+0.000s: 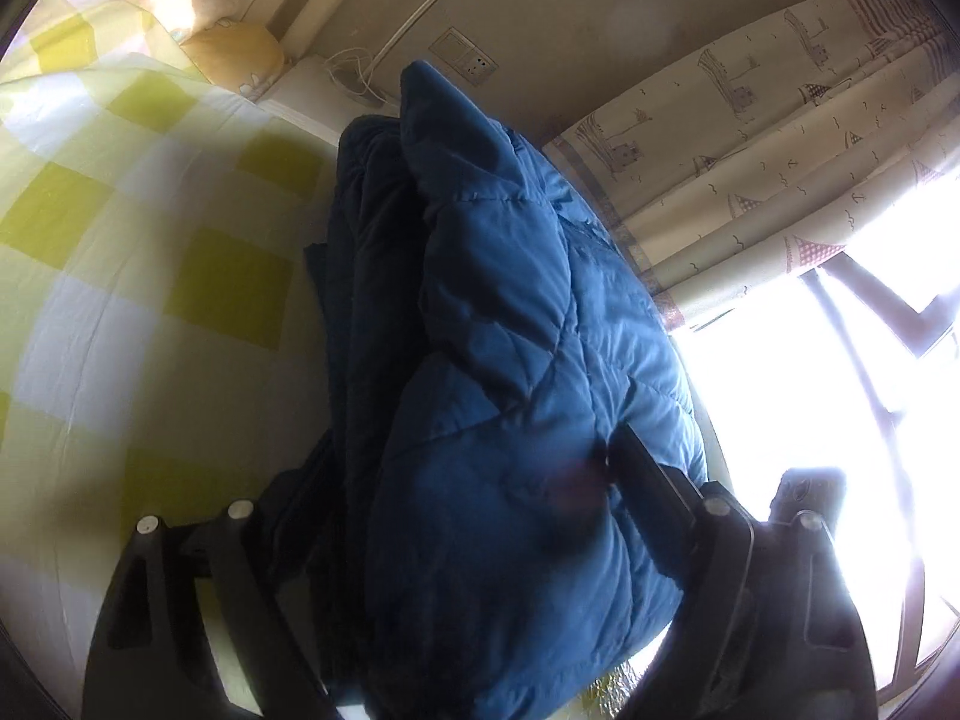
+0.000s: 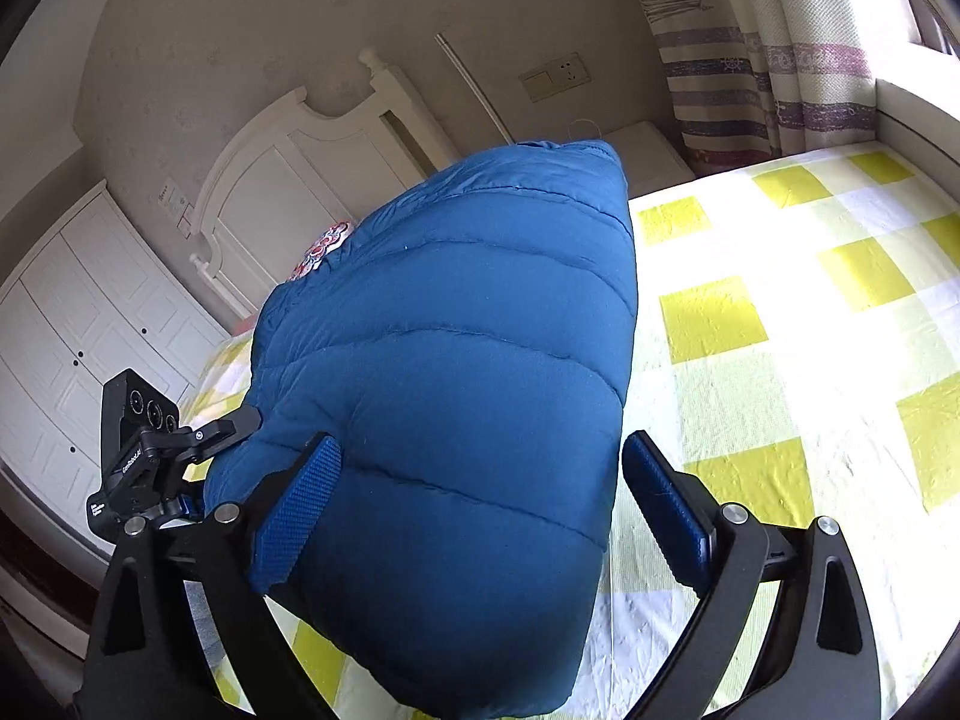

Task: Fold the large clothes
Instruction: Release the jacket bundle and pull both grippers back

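Because the blue padded jacket (image 2: 444,396) bulges up between the jaws of both grippers, it hides much of the bed (image 2: 780,324) beneath. On the right gripper (image 2: 480,480) the jaws stand spread, one blue pad (image 2: 300,510) against the jacket, the other just clear. On the left gripper (image 1: 444,480) the near finger is buried behind fabric, so I cannot tell whether those jaws press. Window glare (image 1: 810,372) washes out that side.
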A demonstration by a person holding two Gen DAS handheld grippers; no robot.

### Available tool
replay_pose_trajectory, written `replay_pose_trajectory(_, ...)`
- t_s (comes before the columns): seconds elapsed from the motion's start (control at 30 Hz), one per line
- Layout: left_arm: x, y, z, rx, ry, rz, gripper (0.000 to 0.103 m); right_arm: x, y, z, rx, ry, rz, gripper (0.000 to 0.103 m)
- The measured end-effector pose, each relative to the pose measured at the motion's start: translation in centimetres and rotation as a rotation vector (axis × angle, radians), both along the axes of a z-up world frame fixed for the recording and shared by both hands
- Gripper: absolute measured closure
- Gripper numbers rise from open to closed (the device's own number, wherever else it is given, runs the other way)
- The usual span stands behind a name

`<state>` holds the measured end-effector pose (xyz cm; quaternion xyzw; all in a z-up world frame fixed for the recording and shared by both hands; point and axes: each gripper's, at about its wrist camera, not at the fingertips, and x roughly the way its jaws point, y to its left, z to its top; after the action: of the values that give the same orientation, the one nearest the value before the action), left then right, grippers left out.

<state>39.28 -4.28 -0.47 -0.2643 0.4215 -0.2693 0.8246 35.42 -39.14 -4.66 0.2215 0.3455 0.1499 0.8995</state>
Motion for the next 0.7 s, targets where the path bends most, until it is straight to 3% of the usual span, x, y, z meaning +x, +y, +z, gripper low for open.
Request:
replay_pose_trajectory(0.07, -3.3, 1.1, 2.7, 0.073, -0.117, 0.096, 0.014, -3.0, 0.0, 2.1, -0.036, -0.075, -0.054, 0.011)
replay_pose_trajectory(0.13, -8.1, 1.9, 6.1, 0.164, -0.294, 0.202, 0.003, -7.0, 0.8, 4.3, -0.082, -0.182, -0.069, 0.011)
replay_pose_trajectory(0.23, -15.2, 0.9, 11.1, 0.32, -0.528, 0.297, 0.002, -13.0, 3.0, 7.7, -0.209, -0.365, -0.094, 0.004)
replay_pose_trajectory(0.3, -18.9, -0.4, 13.4, 0.404, -0.617, 0.339, 0.002, -16.5, 4.6, 9.1, -0.301, -0.484, -0.103, 0.004)
replay_pose_trajectory(0.37, -21.4, -2.0, 14.1, 0.492, -0.645, 0.4, 0.002, -19.1, 6.0, 9.4, -0.377, -0.528, -0.13, 0.004)
replay_pose_trajectory(0.43, -23.9, -2.9, 13.5, 0.543, -0.669, 0.431, 0.002, -21.0, 6.7, 8.6, -0.385, -0.499, -0.16, 0.004)
replay_pose_trajectory(0.57, -28.8, -1.2, 9.7, 0.546, -0.61, 0.382, 0.002, -24.2, 6.8, 5.9, -0.352, -0.427, -0.224, 0.004)
replay_pose_trajectory(0.7, -31.4, -2.3, 6.4, 0.556, -0.57, 0.318, 0.002, -26.2, 7.3, 4.4, -0.402, -0.389, -0.207, 0.004)
